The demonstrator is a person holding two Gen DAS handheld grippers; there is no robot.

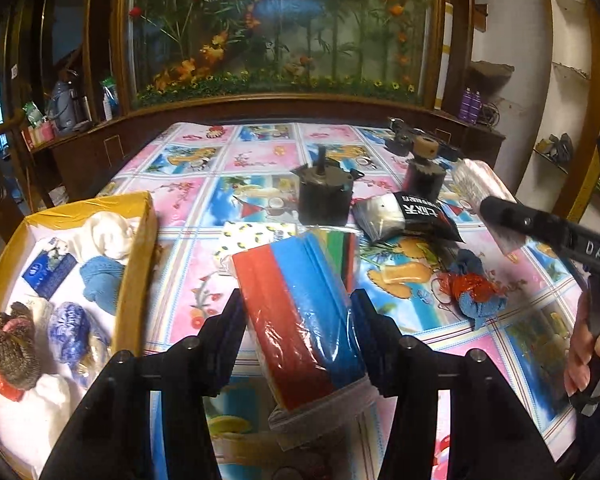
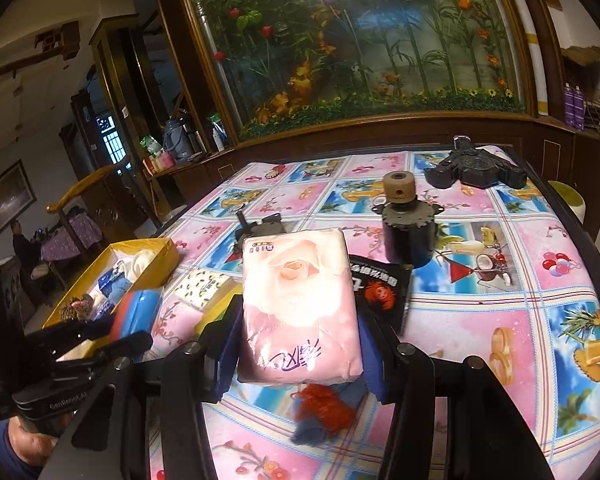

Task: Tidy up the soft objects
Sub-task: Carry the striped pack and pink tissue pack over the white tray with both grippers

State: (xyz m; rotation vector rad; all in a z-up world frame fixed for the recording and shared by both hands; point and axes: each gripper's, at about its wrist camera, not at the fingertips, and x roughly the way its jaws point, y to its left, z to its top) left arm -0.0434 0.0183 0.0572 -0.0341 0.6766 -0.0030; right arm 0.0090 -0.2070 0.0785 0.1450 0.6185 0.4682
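My left gripper (image 1: 296, 300) is shut on a plastic-wrapped pack of red, blue and green cloths (image 1: 300, 280), lifted off the table beside the yellow box (image 1: 136, 280). Several soft things lie in the box: a white cloth, blue knits and scouring balls. In the right wrist view my right gripper (image 2: 302, 312) is shut on a pink tissue pack (image 2: 300, 304) held above the table. The left wrist view shows that pack (image 1: 480, 188) at the right, in the right gripper (image 1: 496, 216). The right wrist view shows the left gripper (image 2: 120, 334) with its coloured pack (image 2: 136, 312) by the box (image 2: 156, 248).
On the flowered tablecloth lie a black-and-white packet (image 1: 404, 216), a blue-and-red cloth bundle (image 1: 472, 288) and a lemon-print pack (image 1: 252, 240). Two dark motors (image 1: 324, 196) (image 1: 424, 172) and a black gadget (image 2: 476, 168) stand further back. A wooden cabinet backs the table.
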